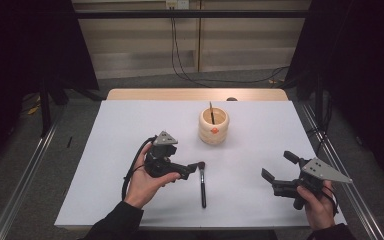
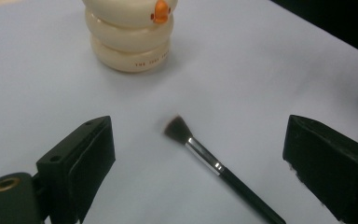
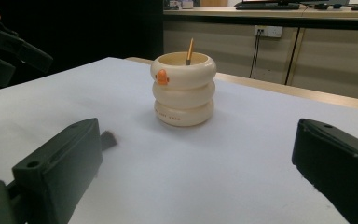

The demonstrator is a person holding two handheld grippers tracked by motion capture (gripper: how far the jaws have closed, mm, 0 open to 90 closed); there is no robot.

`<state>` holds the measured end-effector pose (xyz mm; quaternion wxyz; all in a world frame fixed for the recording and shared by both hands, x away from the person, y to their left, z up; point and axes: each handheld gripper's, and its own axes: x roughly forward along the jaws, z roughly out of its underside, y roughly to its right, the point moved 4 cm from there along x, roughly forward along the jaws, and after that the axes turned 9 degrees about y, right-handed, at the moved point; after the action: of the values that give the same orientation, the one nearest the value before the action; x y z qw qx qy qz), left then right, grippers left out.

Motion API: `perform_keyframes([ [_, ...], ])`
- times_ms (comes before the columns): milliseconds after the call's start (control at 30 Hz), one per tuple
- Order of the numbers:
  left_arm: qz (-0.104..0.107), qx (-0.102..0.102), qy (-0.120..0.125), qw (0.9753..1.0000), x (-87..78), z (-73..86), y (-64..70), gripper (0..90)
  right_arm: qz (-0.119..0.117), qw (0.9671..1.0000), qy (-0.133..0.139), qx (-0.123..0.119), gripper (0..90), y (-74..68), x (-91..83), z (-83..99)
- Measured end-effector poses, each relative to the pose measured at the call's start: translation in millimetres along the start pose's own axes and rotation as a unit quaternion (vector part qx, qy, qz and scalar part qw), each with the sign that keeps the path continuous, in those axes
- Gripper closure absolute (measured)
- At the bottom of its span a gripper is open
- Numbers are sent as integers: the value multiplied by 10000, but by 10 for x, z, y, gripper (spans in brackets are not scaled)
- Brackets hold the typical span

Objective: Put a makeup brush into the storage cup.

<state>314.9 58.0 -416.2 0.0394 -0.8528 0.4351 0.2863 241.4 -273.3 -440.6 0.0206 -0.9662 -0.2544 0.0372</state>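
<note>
A white sheet (image 1: 130, 150) covers the table. Near its far centre stands a cream ringed holder (image 1: 213, 126) with an orange duck-bill mark on its front; a thin brush handle (image 1: 212, 112) stands upright inside it.

A makeup brush (image 1: 202, 184) lies flat on the sheet in front of the holder, well apart from it. Its dark bristles (image 2: 176, 129) point toward the holder, and its black handle with a silver ferrule runs back toward the person's side.

The left gripper (image 1: 187, 169) is held in the person's left hand (image 1: 147, 182), just left of the bristle end. Its jaws stand wide apart and grip nothing; in the left gripper view the brush head lies on the sheet between them.

The right gripper (image 1: 277, 169) is held in the right hand (image 1: 319, 204) near the right edge of the sheet, well apart from the brush. Its jaws are likewise spread and empty, aimed toward the holder.
</note>
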Motion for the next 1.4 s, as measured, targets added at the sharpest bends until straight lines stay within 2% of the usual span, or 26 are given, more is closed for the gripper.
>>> perform_keyframes([
  [100, 55, -46, -159, 9998, 61, -14, 33, 90, -13, 10000, 0, -15, 9, -2, 0, 0],
  [333, -91, 5, -584, 9983, 194, 16, 57, 89, -17, 10000, -10, -3, 9, -3, -2, 2],
  [600, -86, -182, -883, 9959, 327, 69, 57, 121, -58, 10000, -47, -19, 9, -5, 0, 9],
  [667, -83, -171, -1010, 9947, 358, 87, 45, 114, -65, 10000, -40, -30, 9, -6, 6, 11],
  [700, -140, -226, -998, 9947, 376, 93, 50, 108, -43, 10000, -47, 10, 9, -11, 7, 13],
  [833, -230, -226, -1089, 9935, 413, 114, 42, 106, -71, 10000, -62, 6, 9, -11, 8, 15],
  [900, -250, -204, -1196, 9923, 431, 130, 45, 106, -79, 9999, -66, 17, 9, -11, 10, 17],
  [933, -349, -172, -1323, 9904, 445, 148, 47, 106, -72, 9999, -73, 11, 9, -11, 8, 17],
  [967, -388, -209, -1404, 9891, 451, 157, 47, 107, -76, 9999, -70, 4, 9, -12, 10, 17],
  [1033, -344, -315, -1457, 9882, 480, 175, 40, 119, -95, 9999, -75, 22, 9, -17, 10, 18],
  [1167, -465, -418, -1721, 9831, 535, 215, 48, 155, -145, 9998, -101, -21, 9, -20, 13, 26],
  [1300, -375, -470, -1944, 9791, 578, 243, 96, 188, -150, 9998, -108, -23, 9, -18, 13, 27],
  [1400, -387, -499, -1973, 9783, 619, 257, 113, 223, -149, 9998, -105, -26, 9, -22, 16, 27],
])
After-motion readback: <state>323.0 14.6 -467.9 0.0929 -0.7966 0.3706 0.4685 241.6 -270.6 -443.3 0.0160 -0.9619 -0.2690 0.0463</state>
